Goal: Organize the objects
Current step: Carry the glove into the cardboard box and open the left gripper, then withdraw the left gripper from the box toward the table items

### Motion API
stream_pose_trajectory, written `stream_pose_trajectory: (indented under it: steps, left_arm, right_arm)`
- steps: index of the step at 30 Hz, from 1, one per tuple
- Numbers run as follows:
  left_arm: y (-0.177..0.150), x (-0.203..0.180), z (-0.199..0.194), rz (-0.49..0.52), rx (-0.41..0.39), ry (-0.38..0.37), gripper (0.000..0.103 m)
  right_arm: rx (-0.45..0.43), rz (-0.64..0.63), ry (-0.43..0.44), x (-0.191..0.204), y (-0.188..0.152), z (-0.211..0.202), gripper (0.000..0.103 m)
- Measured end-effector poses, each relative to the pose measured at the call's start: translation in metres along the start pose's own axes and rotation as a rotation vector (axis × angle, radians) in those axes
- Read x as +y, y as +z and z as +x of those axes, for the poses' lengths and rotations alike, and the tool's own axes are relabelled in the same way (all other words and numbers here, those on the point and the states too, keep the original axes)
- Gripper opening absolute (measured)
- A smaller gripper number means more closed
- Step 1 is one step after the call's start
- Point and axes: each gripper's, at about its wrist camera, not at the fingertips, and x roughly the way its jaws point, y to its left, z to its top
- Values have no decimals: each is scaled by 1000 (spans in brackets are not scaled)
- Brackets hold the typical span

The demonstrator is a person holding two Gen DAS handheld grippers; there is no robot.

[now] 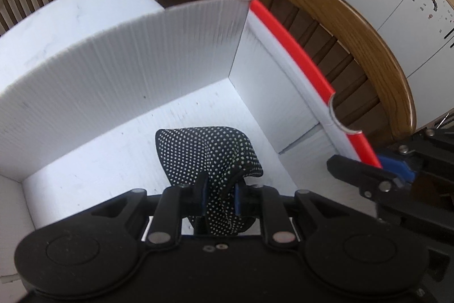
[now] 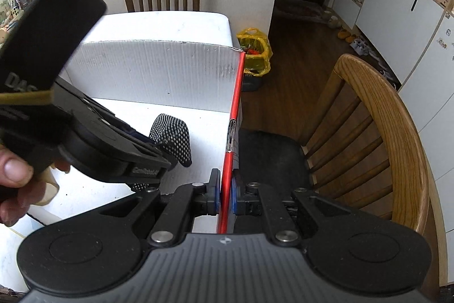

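While dotted glove dangles (limp), corrugated box.

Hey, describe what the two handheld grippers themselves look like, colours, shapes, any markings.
Both are matte black. The left gripper and right gripper each have two round housings, linkage bars with silver pivot pins, and blue pads on the fingers. The right one's body has a ribbed grey top. The left one carries white lettering too partial to read.

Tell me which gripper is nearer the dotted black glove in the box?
Left. The left gripper is shut on the dotted black glove, holding it inside the white box. The right gripper sits off to the side, clamped on the box's red-edged wall.
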Motion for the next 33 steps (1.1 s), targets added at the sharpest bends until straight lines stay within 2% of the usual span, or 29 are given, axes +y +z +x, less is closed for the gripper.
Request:
stream_pose_trajectory:
  steps: [12, 17, 19, 23, 26, 28, 32, 33]
  left_arm:
    - [3, 2, 3, -13, 5, -19, 27]
    - [-2, 5, -7, -28, -20, -25, 41]
    - [-4, 7, -13, -36, -39, -20, 47]
    - [-9, 14, -34, -60, -87, 3, 48]
    - [-17, 22, -61, -70, -149, 51, 53]
    - [-22, 28, -79, -80, -199, 105, 63]
    - [-33, 54, -112, -140, -268, 147, 72]
    - [-34, 60, -120, -159, -283, 157, 78]
  right_arm:
    - [7, 7, -5, 0, 0, 1, 7]
    - [13, 15, -6, -1, 1, 3, 7]
    - [13, 14, -7, -1, 1, 3, 7]
    - [15, 10, -11, 0, 2, 4, 7]
    - [18, 8, -14, 1, 2, 4, 7]
    - [20, 8, -16, 2, 3, 4, 7]
    - [26, 7, -19, 2, 4, 5, 7]
    - [26, 6, -19, 2, 4, 5, 7]
